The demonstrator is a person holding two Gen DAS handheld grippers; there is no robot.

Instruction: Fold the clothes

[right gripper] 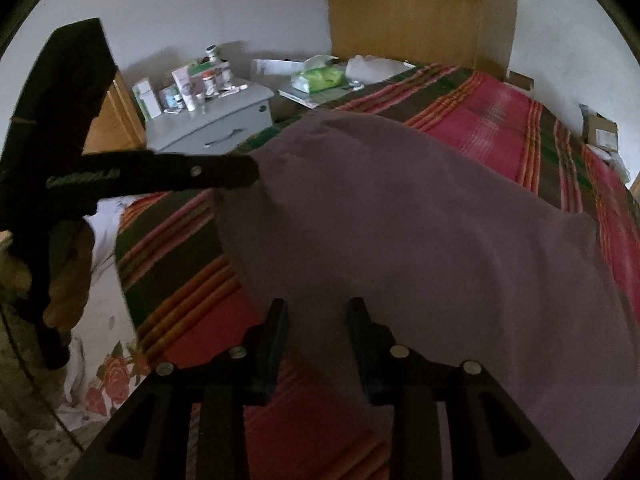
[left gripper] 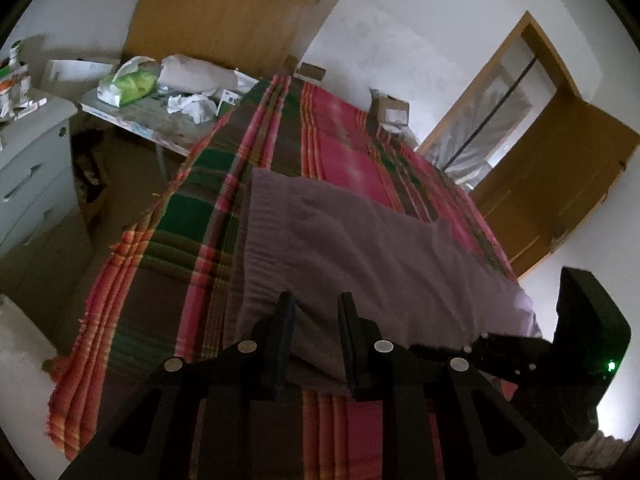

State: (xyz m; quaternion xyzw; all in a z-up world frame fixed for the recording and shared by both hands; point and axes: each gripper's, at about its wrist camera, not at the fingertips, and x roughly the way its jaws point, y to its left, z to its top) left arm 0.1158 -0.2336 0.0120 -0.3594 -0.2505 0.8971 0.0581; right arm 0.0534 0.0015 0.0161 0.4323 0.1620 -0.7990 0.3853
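Note:
A purple knit garment (left gripper: pixel 360 248) lies spread on a bed with a red, green and brown plaid blanket (left gripper: pixel 340 128). My left gripper (left gripper: pixel 316 300) is at the garment's near edge, fingers close together with cloth pinched between them. From the right wrist view the same left gripper (right gripper: pixel 254 172) holds the garment's left corner, raised off the bed. My right gripper (right gripper: pixel 318 306) is shut on the near edge of the garment (right gripper: pixel 420 232), which bulges above the blanket (right gripper: pixel 500 128). The left wrist view also catches the right gripper (left gripper: pixel 420 349) at the garment's right corner.
A white nightstand (right gripper: pixel 224 120) crowded with bottles stands left of the bed. A small table (left gripper: pixel 160 120) with tissues and papers sits beside it. Cardboard boxes (left gripper: pixel 390 110) lie at the bed's far edge. A wooden door (left gripper: pixel 560 184) stands open at right. A hand (right gripper: pixel 68 280) holds the left gripper's handle.

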